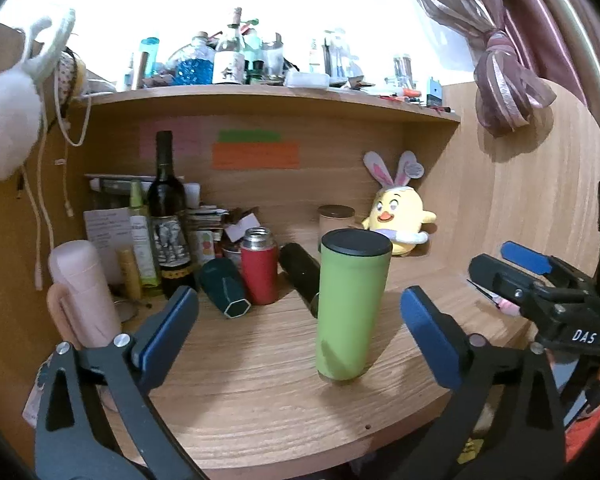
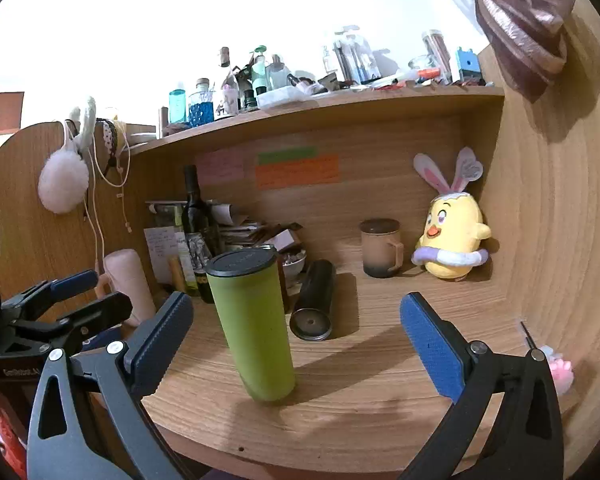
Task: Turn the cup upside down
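Wood-grain desk (image 1: 260, 380) fills the lower frame, its back crowded with bottles and a yellow chick plush (image 1: 400, 218). Nearer the front edge stands the green cup (image 1: 350, 308), upright, dark lid on top, touched by neither tool. Just behind it a black flask (image 2: 314, 300) lies on its side. The left gripper (image 1: 300, 320) hangs before the cup with its blue pads wide apart; the right gripper (image 2: 296, 336) is likewise spread, the cup toward its left pad.
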`<state>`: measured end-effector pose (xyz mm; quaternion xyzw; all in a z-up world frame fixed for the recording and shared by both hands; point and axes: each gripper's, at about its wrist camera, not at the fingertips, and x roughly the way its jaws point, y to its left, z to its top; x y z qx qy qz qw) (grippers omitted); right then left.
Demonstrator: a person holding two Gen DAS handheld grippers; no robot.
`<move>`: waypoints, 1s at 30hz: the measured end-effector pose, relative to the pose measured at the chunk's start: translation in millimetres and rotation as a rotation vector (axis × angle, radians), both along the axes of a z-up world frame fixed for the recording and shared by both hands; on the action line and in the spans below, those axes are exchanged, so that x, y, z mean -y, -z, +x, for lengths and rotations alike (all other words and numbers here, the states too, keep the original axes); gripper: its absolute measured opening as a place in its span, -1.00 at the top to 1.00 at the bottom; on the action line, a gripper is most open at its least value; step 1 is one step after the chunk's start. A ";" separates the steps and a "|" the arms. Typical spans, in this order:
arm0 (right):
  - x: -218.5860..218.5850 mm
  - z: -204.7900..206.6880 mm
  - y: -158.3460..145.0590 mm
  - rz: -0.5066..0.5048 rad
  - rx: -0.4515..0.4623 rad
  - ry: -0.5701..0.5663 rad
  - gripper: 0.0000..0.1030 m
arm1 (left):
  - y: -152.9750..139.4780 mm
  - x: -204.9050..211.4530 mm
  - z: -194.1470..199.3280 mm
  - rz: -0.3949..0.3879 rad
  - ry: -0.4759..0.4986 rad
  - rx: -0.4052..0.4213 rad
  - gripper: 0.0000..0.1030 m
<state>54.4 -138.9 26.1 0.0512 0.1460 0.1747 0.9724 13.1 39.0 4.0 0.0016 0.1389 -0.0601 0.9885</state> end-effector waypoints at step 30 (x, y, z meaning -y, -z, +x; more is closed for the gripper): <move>-4.3 -14.2 8.5 -0.031 -0.008 0.001 -1.00 | 11.6 7.6 -15.4 0.010 -0.032 -0.002 -1.00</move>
